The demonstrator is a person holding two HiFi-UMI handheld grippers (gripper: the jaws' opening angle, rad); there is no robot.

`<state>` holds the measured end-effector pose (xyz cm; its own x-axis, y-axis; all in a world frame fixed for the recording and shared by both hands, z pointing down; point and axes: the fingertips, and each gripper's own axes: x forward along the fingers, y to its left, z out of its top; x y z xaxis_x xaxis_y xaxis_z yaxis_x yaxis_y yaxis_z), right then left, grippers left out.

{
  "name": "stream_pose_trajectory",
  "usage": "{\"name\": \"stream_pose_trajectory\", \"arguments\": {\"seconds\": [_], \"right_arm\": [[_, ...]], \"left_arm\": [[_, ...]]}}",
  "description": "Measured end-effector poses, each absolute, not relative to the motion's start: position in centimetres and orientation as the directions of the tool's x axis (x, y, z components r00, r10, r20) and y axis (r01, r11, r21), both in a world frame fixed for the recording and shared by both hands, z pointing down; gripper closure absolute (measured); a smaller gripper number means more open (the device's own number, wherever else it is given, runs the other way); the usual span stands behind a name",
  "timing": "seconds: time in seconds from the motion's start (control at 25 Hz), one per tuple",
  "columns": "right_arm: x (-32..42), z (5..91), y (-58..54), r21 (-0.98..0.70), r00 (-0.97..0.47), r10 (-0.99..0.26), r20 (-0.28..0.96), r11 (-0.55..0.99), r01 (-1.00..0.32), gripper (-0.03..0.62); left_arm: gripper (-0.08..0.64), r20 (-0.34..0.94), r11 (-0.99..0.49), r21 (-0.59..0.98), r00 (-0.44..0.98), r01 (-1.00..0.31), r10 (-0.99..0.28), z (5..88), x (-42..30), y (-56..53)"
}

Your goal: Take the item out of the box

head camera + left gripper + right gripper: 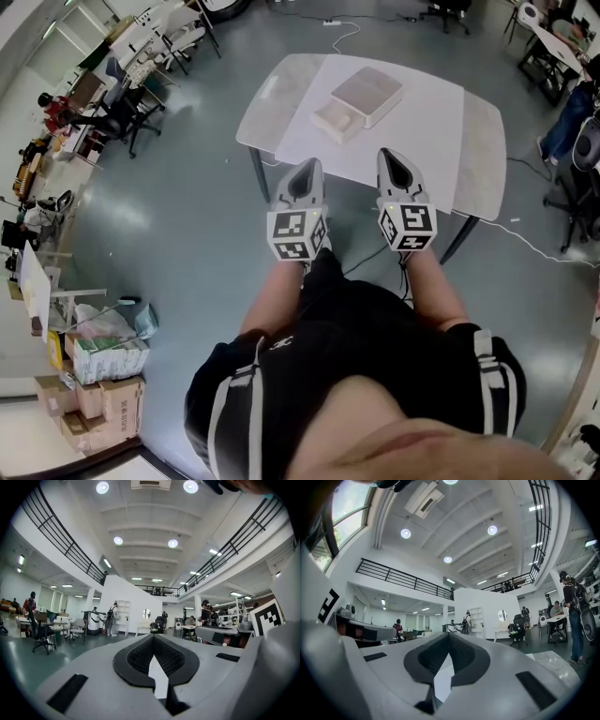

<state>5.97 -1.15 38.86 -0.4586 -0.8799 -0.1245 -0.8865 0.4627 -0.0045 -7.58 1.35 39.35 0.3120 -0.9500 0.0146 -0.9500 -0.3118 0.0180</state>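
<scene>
- Big open hall, grey floor. The white worktop [480, 148] stands ahead of both claws. The box [367, 92] sits on it, well apart from them and roughly between their two lines.
- Left claw [307, 167] and right claw [394, 155] are both pressed together with nothing pinched. If they arrive like that, they'll shove the box instead of grabbing it.
- The worktop looks slick, so I'd guess a one-sided nudge slides the box away from the claws.
- A paler piece [337, 120] pokes out at the box end nearest the claws. Can't tell if it's a lid, tray or the item, so grabbing the wrong part is a risk.
- A cable [525, 246] trails on the floor out past the right claw, so it could snag a foot.
</scene>
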Motion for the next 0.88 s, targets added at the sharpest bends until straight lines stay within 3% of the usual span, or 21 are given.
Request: {"name": "stream_pose_trajectory", "arguments": {"seconds": [0.88], "right_arm": [[2.6,39.0,-17.3,0.048,-0.414,-0.906,-0.091,0.412,-0.910,0.580]], "left_arm": [[0.548,0.020,-0.370,0.059,0.372,-0.927,-0.928,40.2,-10.9,-16.9]]}}
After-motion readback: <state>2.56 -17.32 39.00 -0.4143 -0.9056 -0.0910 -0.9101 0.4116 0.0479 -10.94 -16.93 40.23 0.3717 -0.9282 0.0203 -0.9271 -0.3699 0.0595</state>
